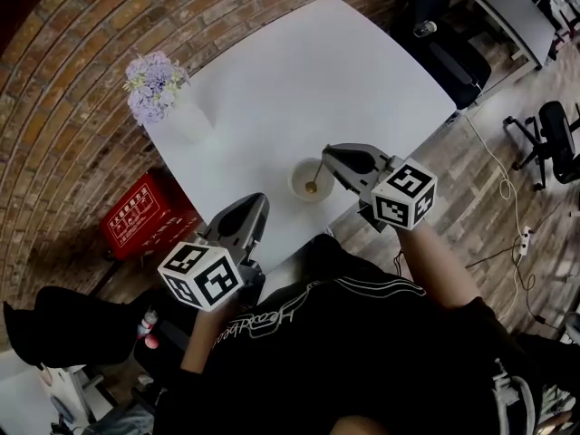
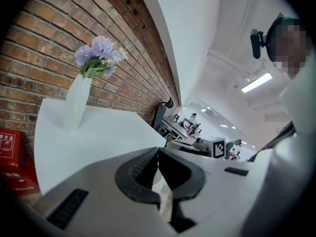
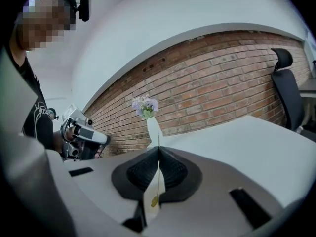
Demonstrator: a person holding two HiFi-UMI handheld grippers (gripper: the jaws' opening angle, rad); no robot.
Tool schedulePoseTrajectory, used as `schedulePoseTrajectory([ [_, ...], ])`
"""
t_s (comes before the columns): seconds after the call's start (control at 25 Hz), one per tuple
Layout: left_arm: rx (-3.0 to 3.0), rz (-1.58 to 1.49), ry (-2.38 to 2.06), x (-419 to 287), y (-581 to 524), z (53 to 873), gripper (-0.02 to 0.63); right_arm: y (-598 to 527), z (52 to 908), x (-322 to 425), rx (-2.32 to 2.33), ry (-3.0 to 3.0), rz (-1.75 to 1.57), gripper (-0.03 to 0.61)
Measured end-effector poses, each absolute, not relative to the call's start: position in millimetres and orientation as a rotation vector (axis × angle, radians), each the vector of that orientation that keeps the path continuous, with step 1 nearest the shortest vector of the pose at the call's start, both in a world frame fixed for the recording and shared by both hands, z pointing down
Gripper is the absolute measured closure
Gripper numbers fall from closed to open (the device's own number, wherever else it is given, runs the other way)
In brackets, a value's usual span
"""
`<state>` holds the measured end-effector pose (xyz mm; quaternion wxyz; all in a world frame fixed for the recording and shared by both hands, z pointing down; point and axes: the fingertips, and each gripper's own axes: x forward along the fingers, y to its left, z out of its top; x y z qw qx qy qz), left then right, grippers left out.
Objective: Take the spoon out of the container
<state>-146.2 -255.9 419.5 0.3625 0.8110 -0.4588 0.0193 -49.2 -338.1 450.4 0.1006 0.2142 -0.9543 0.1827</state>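
Note:
A small white container [image 1: 299,172] stands near the white table's [image 1: 299,71] front edge. A thin gold spoon [image 1: 313,183] rests in it, its bowl end down and its handle slanting up to the right. My right gripper [image 1: 325,153] is shut on the top of that handle. In the right gripper view the spoon [image 3: 158,181] hangs straight down between the shut pads [image 3: 173,172] of the right gripper [image 3: 158,150]. My left gripper [image 1: 259,203] hovers at the table's front edge, left of the container; in its own view this gripper [image 2: 158,150] is shut and holds nothing.
A white vase with purple flowers [image 1: 159,91] stands at the table's left corner beside the brick wall [image 1: 54,107]. A red crate [image 1: 140,214] sits on the floor below it. Office chairs [image 1: 555,140] and a desk stand to the right.

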Motion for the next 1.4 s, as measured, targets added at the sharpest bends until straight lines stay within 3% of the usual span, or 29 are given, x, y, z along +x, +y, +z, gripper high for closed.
schedulePoseTrajectory([
  [0.64,2.229,-0.025,-1.116,-138.0,-192.0,372.8,0.609,-250.3,349.2,-33.4,0.766,-2.991,0.456,0.578],
  [1.4,2.28,-0.008,-1.035,-126.0,-143.9,372.2,0.609,-181.6,357.1,-34.5,0.77,-2.976,0.497,0.578],
])
